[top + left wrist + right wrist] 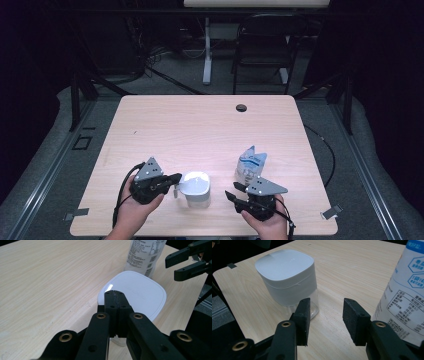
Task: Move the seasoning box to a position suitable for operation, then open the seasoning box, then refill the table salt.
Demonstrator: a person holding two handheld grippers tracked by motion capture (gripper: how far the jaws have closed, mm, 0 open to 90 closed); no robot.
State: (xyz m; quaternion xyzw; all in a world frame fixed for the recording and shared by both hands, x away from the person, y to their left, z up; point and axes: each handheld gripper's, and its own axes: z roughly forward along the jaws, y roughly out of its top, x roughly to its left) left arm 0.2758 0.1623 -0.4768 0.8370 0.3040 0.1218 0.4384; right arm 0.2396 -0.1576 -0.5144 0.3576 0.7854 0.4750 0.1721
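High view: white-lidded jar upright, axis vertical; left claw closed empty at lid; right claw open.

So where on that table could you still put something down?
The whole far half of the table is bare, up to the small dark hole. It is crowded near the front edge: white container, pouch, left gripper and right gripper.

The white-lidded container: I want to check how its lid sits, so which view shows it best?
The right gripper view: the white-lidded container shows lid, seam and clear base. The left gripper view gives its lid top, partly behind the claw; the high view shows it small.
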